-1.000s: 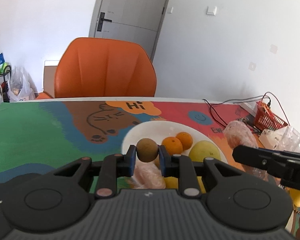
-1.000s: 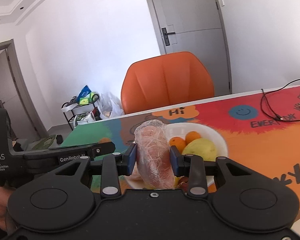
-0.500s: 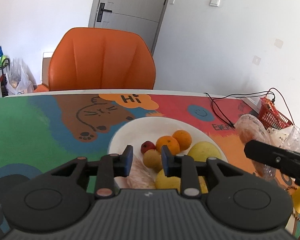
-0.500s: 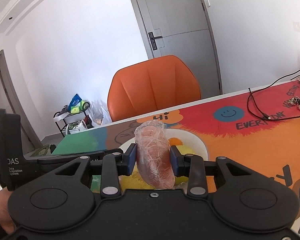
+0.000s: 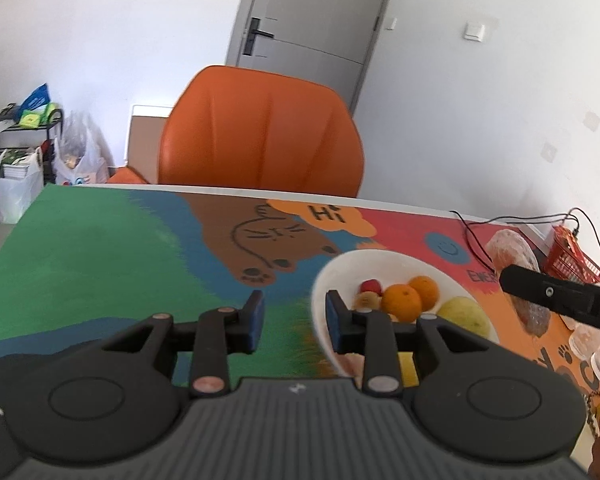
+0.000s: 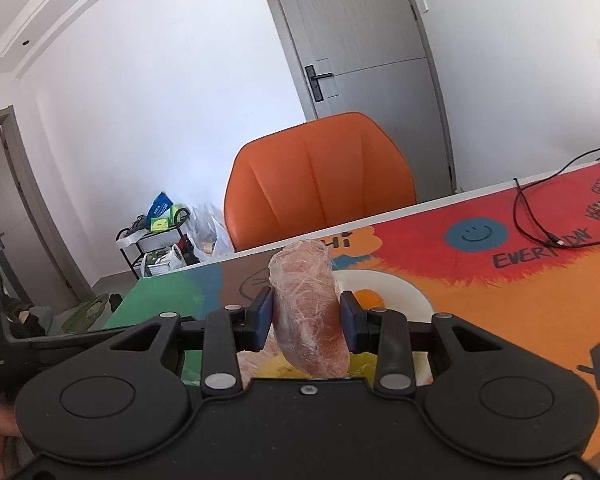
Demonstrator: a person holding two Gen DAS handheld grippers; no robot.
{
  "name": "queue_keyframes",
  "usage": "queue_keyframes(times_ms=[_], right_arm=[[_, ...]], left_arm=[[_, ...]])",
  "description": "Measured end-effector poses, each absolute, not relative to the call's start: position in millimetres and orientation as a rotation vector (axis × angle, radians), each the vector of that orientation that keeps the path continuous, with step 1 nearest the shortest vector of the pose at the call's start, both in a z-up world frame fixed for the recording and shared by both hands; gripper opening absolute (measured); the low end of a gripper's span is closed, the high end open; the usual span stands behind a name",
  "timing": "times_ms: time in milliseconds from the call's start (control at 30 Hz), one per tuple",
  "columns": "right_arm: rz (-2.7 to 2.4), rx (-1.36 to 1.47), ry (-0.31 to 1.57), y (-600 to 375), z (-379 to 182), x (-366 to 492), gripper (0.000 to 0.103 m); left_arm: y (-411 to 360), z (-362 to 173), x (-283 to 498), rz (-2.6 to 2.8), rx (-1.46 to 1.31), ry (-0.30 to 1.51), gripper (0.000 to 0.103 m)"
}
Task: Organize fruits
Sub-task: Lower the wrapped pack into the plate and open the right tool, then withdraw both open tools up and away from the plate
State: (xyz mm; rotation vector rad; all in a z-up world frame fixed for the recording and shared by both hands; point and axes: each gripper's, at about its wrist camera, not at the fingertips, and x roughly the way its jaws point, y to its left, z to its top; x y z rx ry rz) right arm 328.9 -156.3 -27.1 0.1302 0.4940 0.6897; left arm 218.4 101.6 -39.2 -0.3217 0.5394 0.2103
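A white plate (image 5: 332, 276) sits on the colourful table mat (image 5: 100, 248) and holds the fruit: two oranges (image 5: 401, 301) side by side, a small red fruit (image 5: 370, 286) behind a brownish kiwi (image 5: 367, 301), and a yellow-green pear-like fruit (image 5: 466, 314) toward the plate's right rim, with something pale and wrapped showing at the near edge under the gripper fingers. The left gripper (image 5: 294, 322) hangs just over the plate's near-left rim; its blue-padded jaws have just been opening and now stand a little apart with nothing between them, only the mat and the plate's edge showing through the gap. The right gripper (image 6: 306, 322) is clamped on a pinkish fruit wrapped in clear film (image 6: 308, 312), which stands nearly upright between the pads, its top rising above them and its lower end hanging below, over the near part of the plate (image 6: 412, 292); one orange (image 6: 369, 299) peeks out just right of it. In the left wrist view that same wrapped fruit (image 5: 512, 248) shows at the far right, above and beside the plate, with the right gripper's black finger crossing in front of it. Beyond the table stands an orange chair (image 5: 260, 132), then a grey door (image 5: 312, 36) in a white wall. A black cable (image 6: 540, 216) lies on the red part of the mat, and a red basket (image 5: 568, 256) sits at the table's right edge.
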Motion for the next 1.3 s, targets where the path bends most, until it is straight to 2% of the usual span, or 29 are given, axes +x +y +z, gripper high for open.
queue_keyframes(times_ms=[300, 367, 433, 1033, 1200, 1300], right_arm=[[0.704, 0.119, 0.5, -132.5, -27.8, 336.9, 0.034], [0.689, 0.108, 0.498, -128.0, -28.0, 337.8, 0.042], [0.693, 0.119, 0.485, -128.7, -28.2, 334.8, 0.06], [0.626, 0.223, 0.501, -170.0, -24.4, 324.5, 0.06], [0.631, 0.23, 0.49, -176.8, -20.6, 314.7, 0.061], [0.637, 0.226, 0.484, -180.2, -17.8, 307.0, 0.062]], left_arm=[[112.8, -37.8, 209.0, 0.239, -0.342, 0.535, 0.041], [112.8, -37.9, 208.6, 0.236, -0.342, 0.534, 0.044], [112.6, -38.0, 207.9, 0.237, -0.344, 0.533, 0.045], [92.4, -27.3, 189.1, 0.218, -0.331, 0.5, 0.053], [84.5, -17.9, 179.0, 0.212, -0.319, 0.478, 0.062], [78.5, -12.7, 172.5, 0.201, -0.312, 0.462, 0.071]])
